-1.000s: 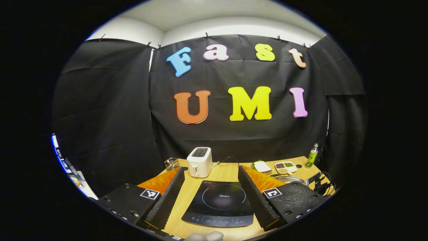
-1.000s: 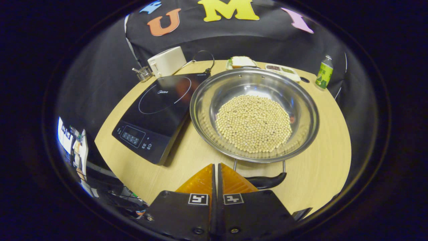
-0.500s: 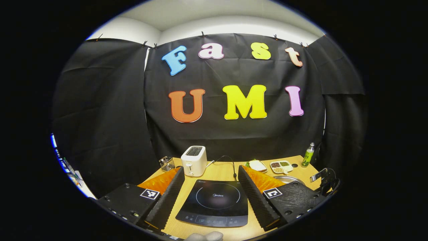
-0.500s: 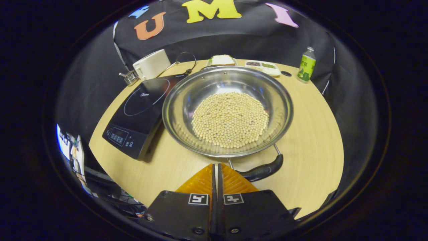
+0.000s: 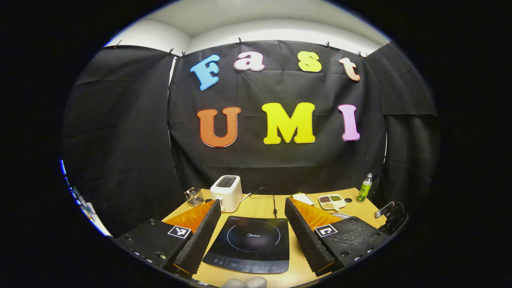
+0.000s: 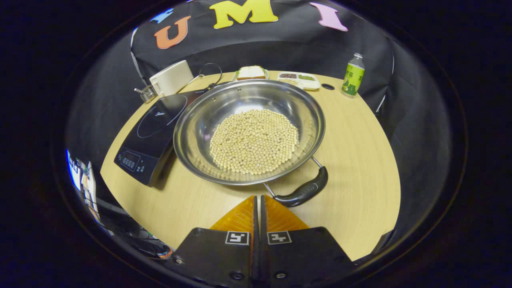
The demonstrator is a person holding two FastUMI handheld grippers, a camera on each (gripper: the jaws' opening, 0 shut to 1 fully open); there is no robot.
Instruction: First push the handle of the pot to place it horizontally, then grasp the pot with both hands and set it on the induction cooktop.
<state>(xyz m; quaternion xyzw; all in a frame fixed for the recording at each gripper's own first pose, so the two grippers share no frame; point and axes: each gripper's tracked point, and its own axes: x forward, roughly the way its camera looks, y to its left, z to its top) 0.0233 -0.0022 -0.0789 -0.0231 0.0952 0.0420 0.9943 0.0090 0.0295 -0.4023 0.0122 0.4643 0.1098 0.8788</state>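
Pot (image 6: 248,132) swung, handle (image 6: 302,192) now right of closed right gripper (image 6: 258,206); push unfinished; left gripper (image 5: 252,218) spread.

- The pot (image 6: 248,132) overlaps the right edge of the induction cooktop (image 6: 150,134).
- Bare table (image 6: 360,160) lies right of the pot and around its handle (image 6: 302,192).
- Toaster (image 6: 171,78), bottle (image 6: 353,75) and dishes (image 6: 298,78) line the far edge.
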